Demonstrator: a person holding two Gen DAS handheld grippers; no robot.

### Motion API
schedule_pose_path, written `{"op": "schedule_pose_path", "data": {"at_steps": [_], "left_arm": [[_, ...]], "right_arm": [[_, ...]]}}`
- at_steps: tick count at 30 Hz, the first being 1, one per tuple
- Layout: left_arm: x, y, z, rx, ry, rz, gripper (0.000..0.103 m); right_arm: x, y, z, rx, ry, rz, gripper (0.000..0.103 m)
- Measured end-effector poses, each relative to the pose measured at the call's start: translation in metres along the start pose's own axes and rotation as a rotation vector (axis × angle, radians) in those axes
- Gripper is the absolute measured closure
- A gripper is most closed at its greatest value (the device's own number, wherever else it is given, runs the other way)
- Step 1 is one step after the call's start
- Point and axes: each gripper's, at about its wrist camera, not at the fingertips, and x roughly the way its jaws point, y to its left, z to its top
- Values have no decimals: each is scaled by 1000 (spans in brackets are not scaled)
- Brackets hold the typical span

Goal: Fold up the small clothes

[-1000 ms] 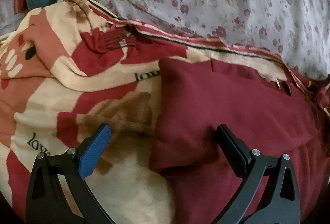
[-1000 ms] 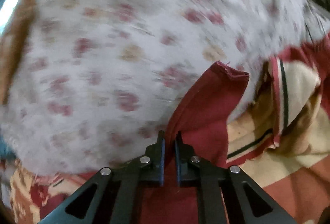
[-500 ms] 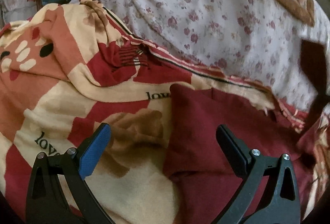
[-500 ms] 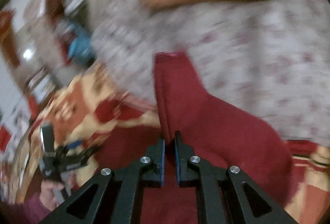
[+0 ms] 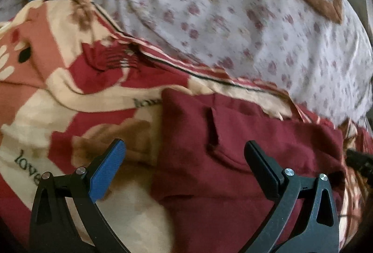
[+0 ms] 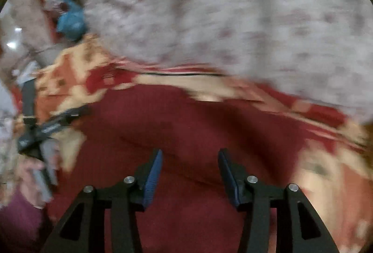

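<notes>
My right gripper is opening over the maroon garment, nothing pinched between its pads. My left gripper hangs wide open above the garment's left edge. The garment lies on the patterned blanket.

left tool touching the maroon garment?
Cannot tell. In the left wrist view the left tool stands wide open over the maroon garment with nothing pinched, but fingertip contact isn't plain.
</notes>
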Motion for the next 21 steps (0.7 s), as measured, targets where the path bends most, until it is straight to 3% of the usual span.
{"op": "schedule_pose_path", "data": {"at_steps": [2, 4, 8, 9, 12, 13, 15, 17, 21], "left_arm": [[6, -7, -2, 15, 20, -4, 1], [15, -14, -2, 20, 51, -2, 4], [29, -22, -2, 38, 84, 25, 7], [32, -24, -1, 43, 97, 28, 14], [40, -28, 5, 56, 110, 36, 33], [42, -29, 7, 65, 115, 43, 42], [41, -27, 8, 70, 130, 50, 50], [37, -23, 8, 67, 122, 31, 50], [37, -17, 10, 34, 138, 10, 50]], "right_arm": [[-18, -24, -12, 27, -6, -57, 55], [-28, -43, -25, 60, 6, -59, 55], [-11, -40, -43, 15, 46, -78, 55], [-6, -36, -45, -9, 44, -105, 58], [11, -34, -47, -45, 52, -217, 91], [12, -35, -47, -30, 50, -211, 95], [-3, -39, -47, -9, 25, -180, 96], [-18, -38, -52, -29, 21, -149, 97], [-6, -32, -81, -105, 142, -150, 96]]}}
